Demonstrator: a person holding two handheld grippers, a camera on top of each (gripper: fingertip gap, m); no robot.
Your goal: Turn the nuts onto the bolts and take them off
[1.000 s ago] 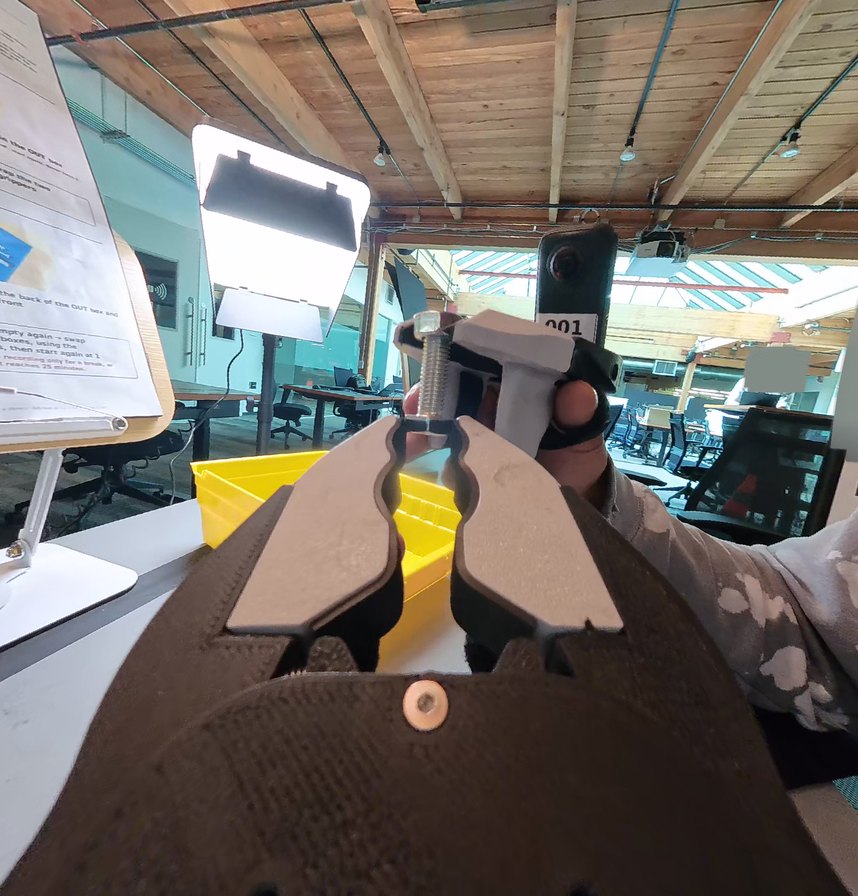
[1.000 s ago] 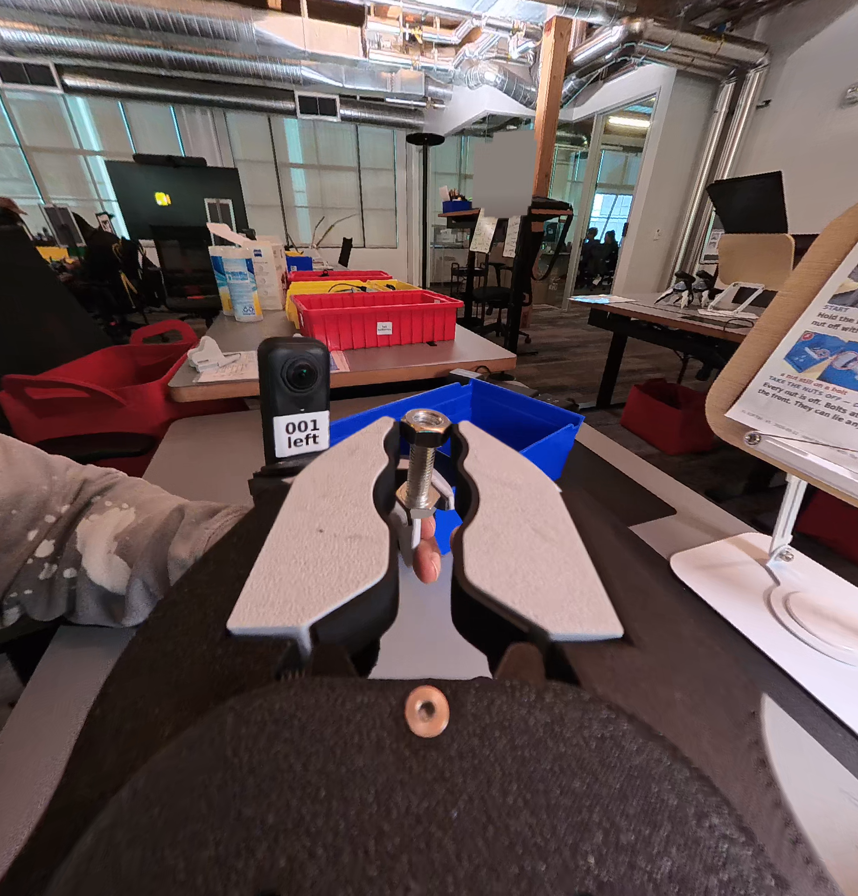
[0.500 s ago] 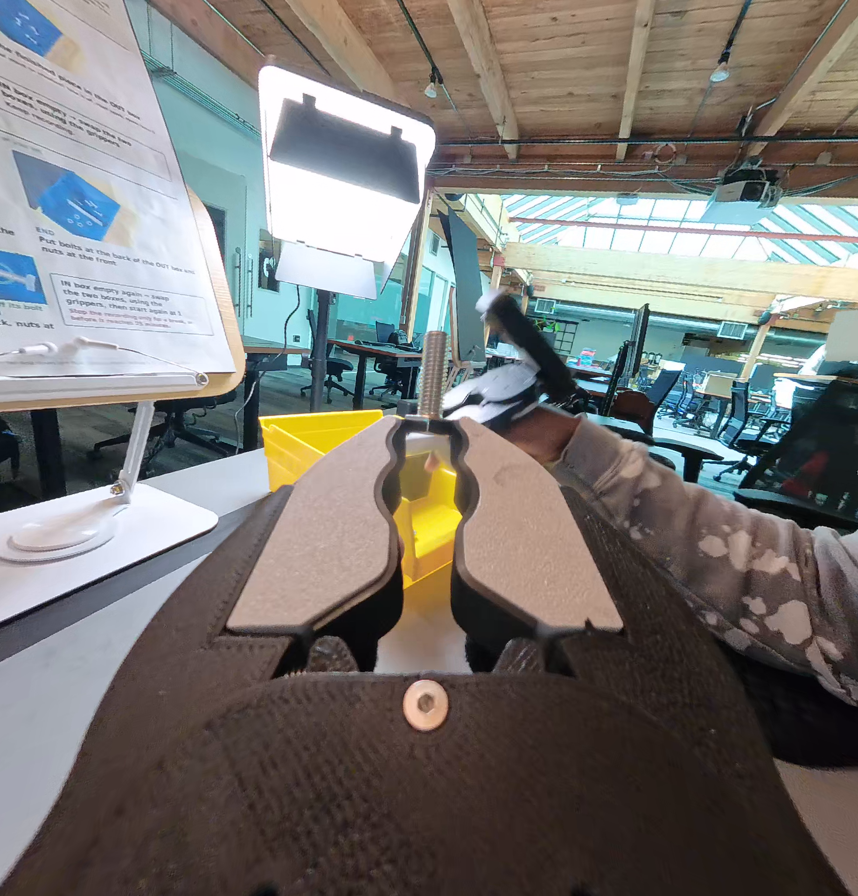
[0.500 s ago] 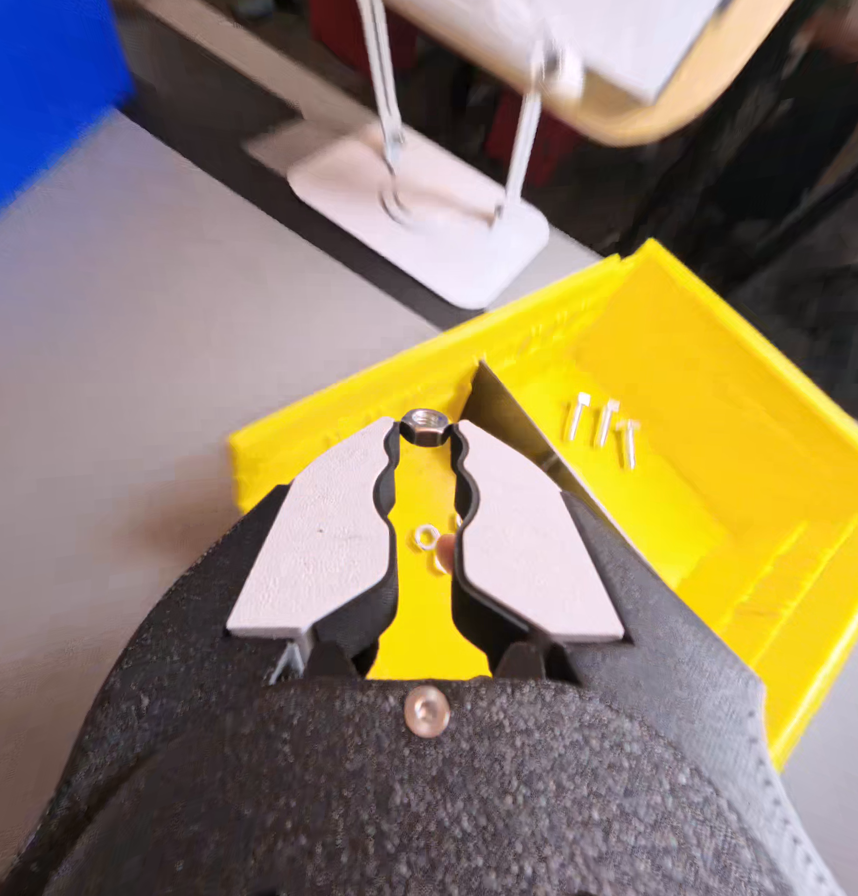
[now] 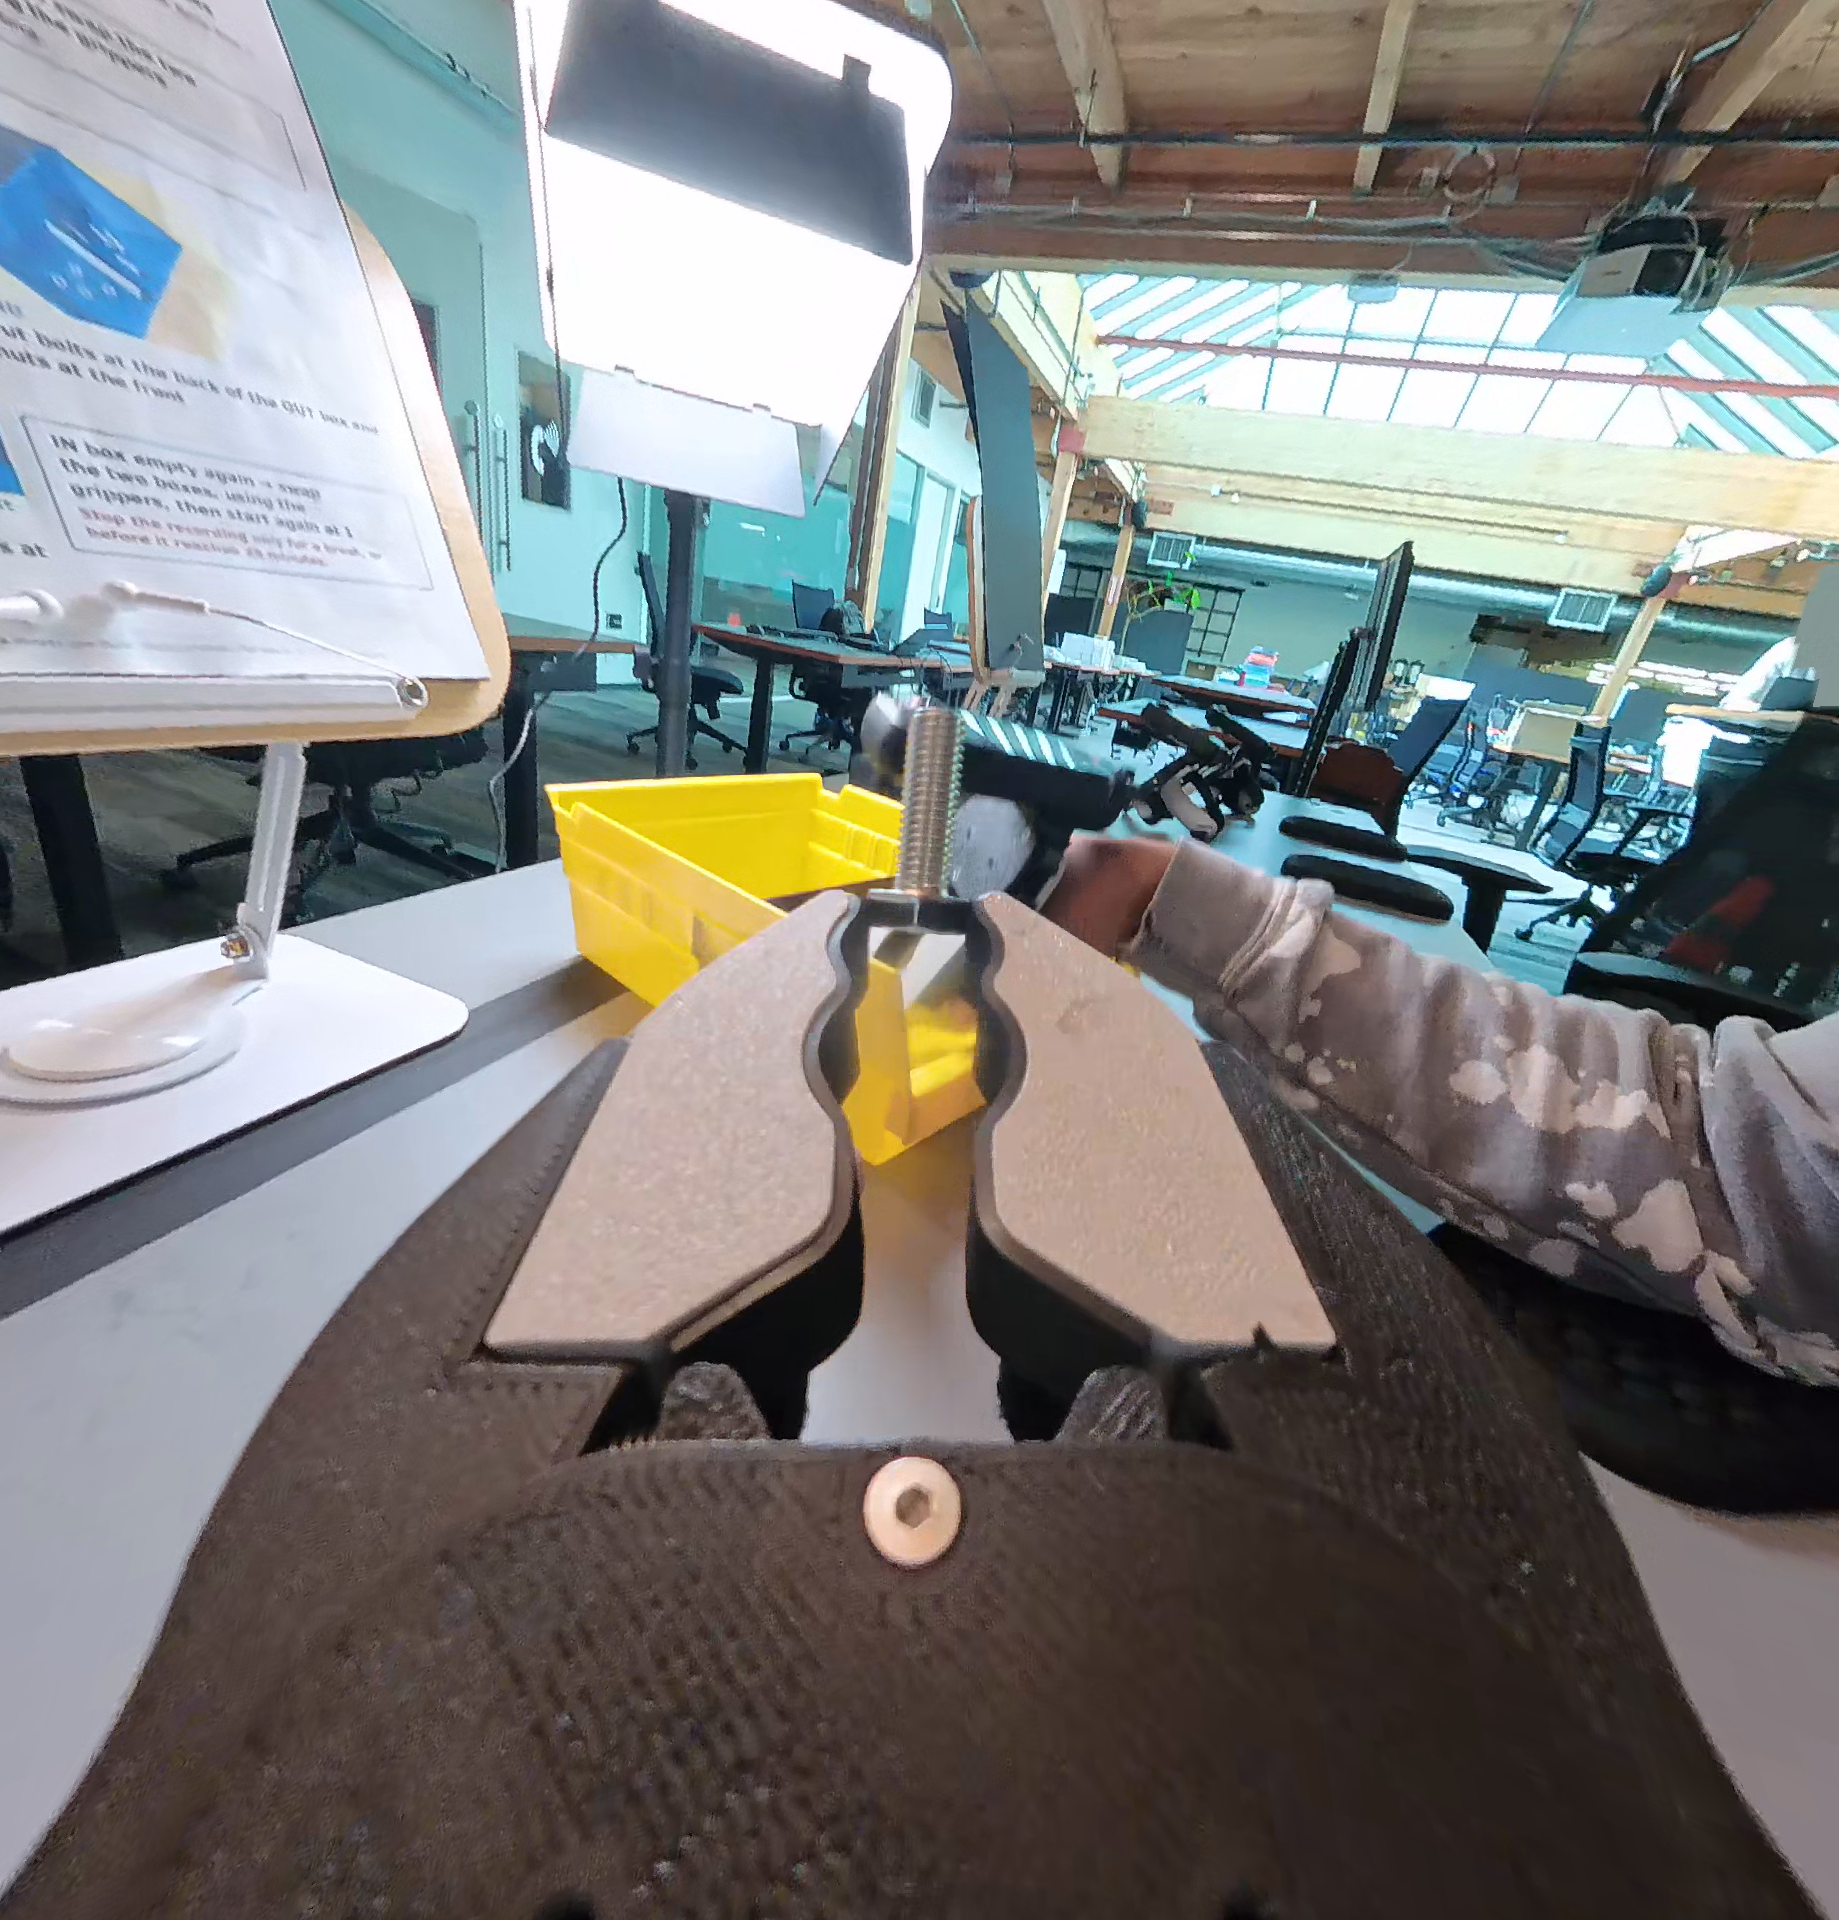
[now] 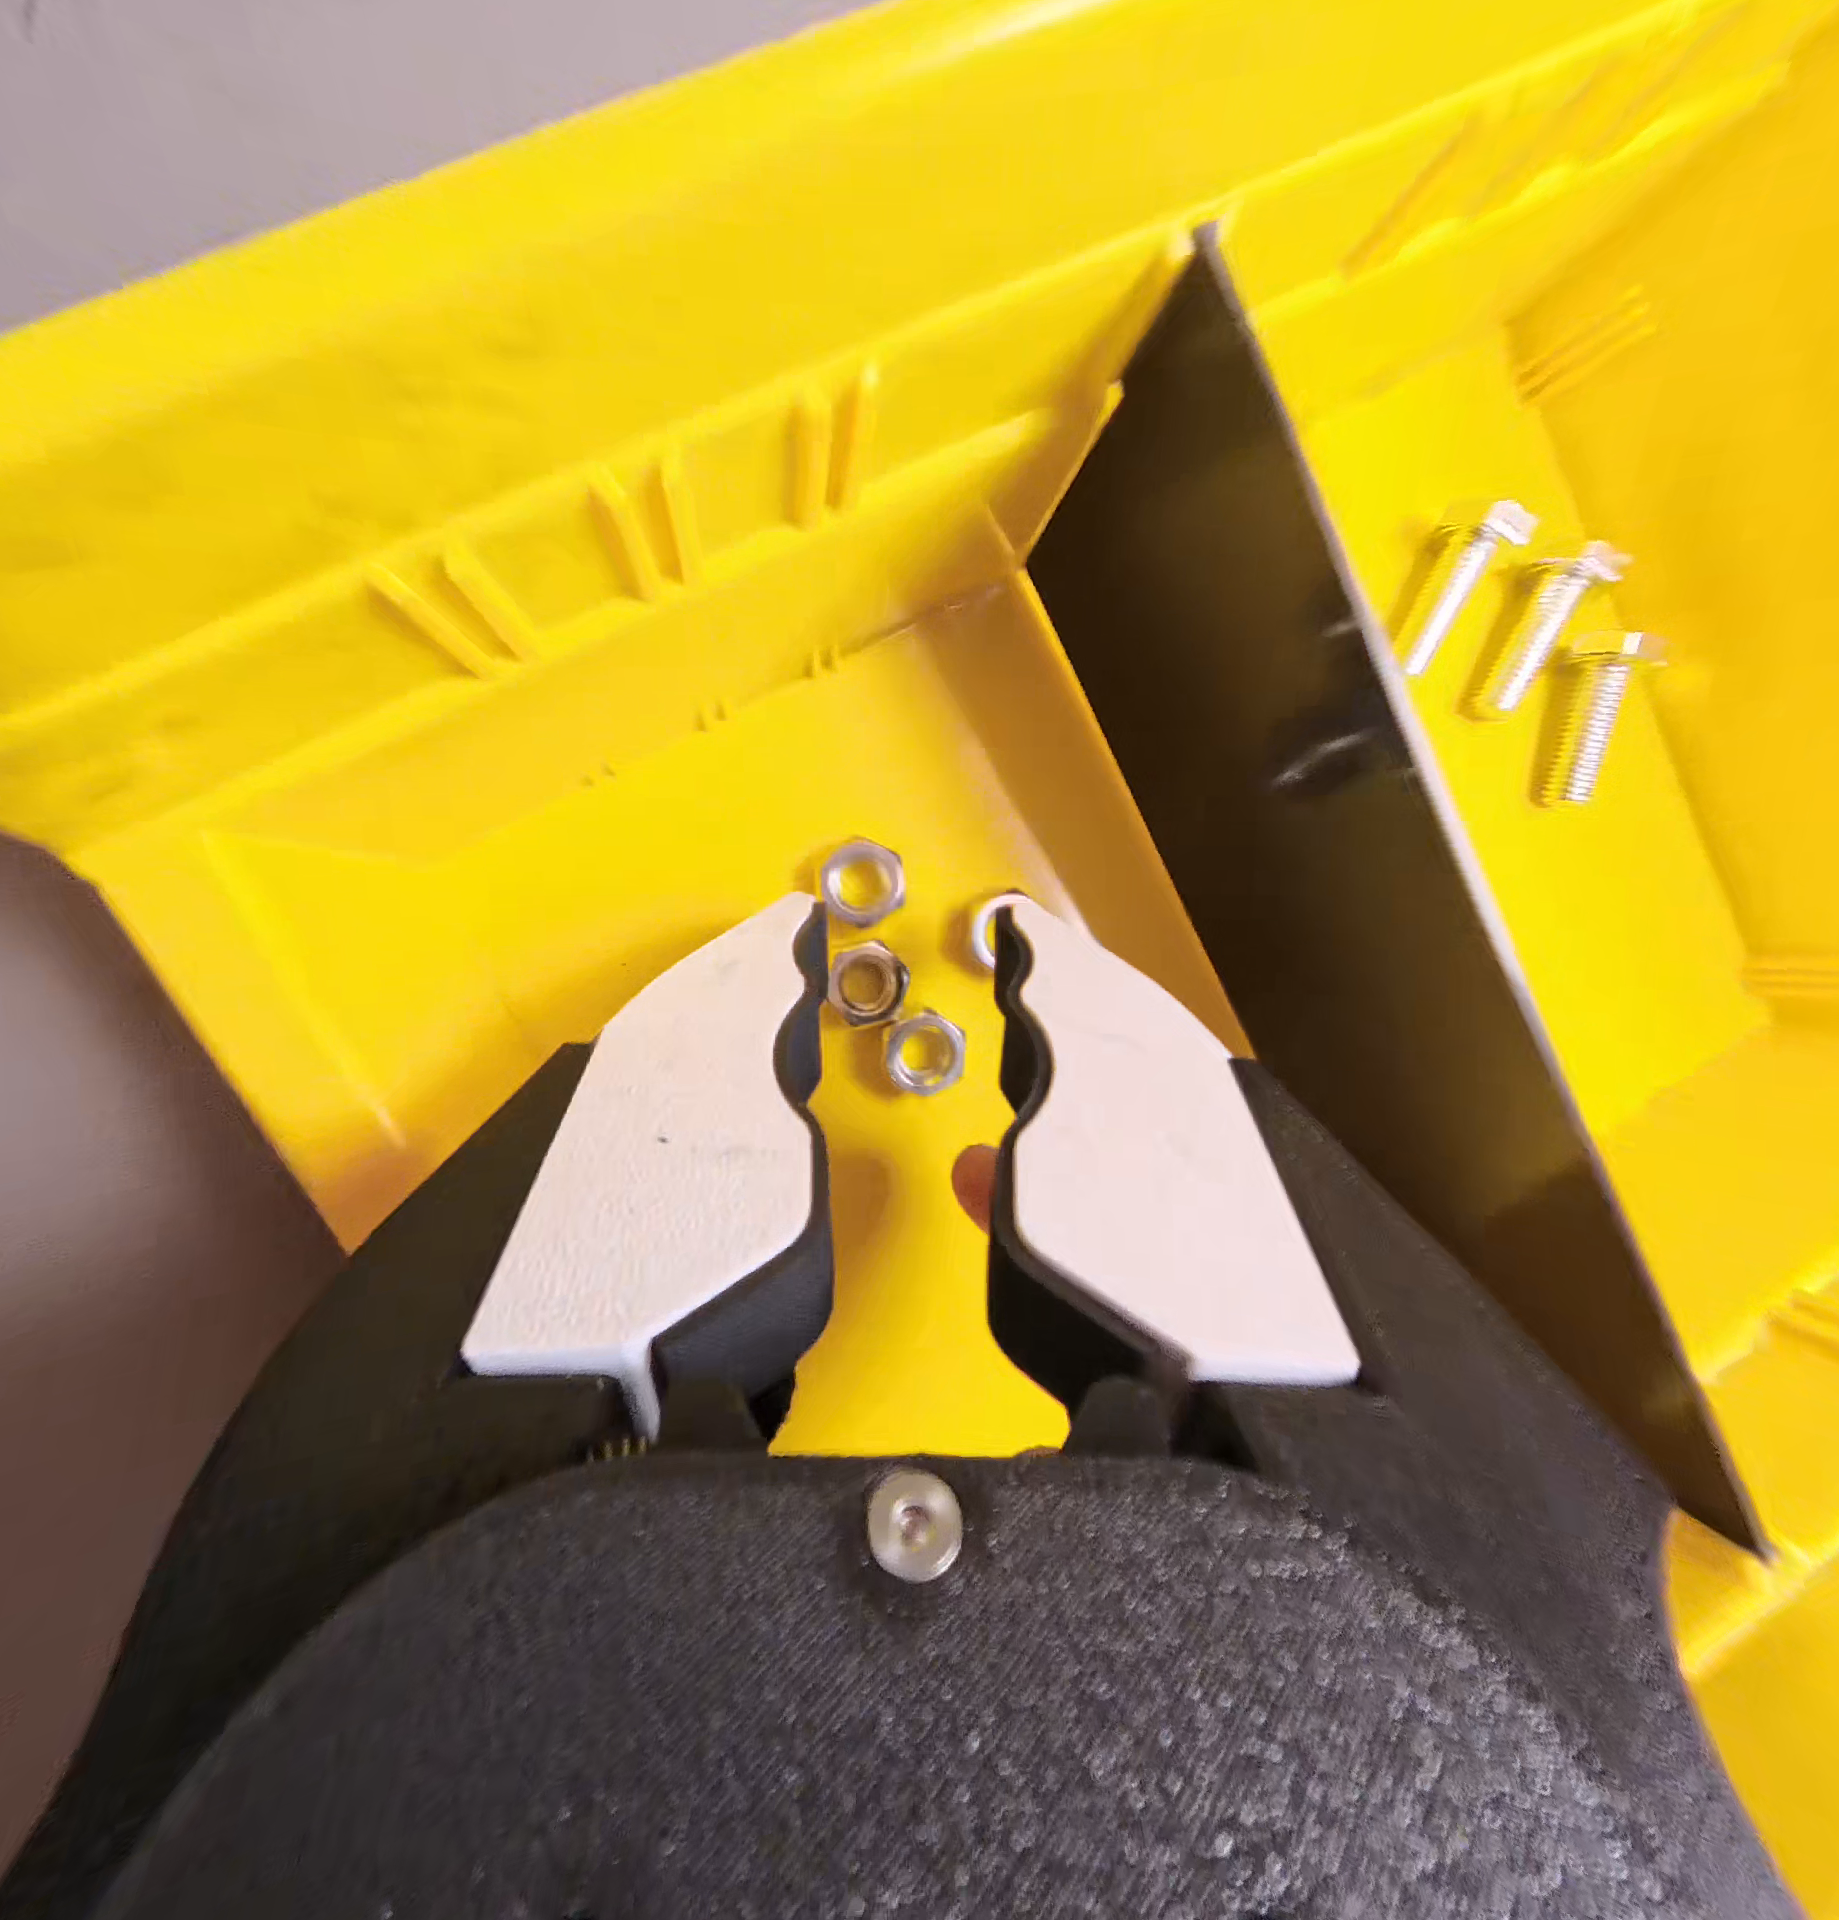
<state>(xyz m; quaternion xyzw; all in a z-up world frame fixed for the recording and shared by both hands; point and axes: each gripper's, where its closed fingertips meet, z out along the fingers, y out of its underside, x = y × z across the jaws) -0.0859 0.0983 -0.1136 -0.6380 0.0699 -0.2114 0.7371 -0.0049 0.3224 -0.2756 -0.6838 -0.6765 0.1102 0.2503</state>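
Bolt (image 5: pixel 928 800) stands upright at twelve o'clock of the left claw (image 5: pixel 920 916), head pinched between the tips, thread bare, long axis straight up. The right claw (image 6: pixel 904 914) hangs spread apart and empty over the yellow bin (image 6: pixel 479 436), loose nuts (image 6: pixel 869 982) lying between its tips. Three more bolts (image 6: pixel 1528 655) rest at two o'clock, past the dark divider (image 6: pixel 1258 727). Likely next: the held bolt crosses that divider.

A big lamp (image 5: pixel 733 197) blows out to white in the left wrist view, and skylights (image 5: pixel 1497 364) add daylight. Edges bend with wide-angle distortion. The right wrist view is bright, slightly motion-blurred; bolts (image 6: pixel 1538 649) glare, perhaps overexposed.
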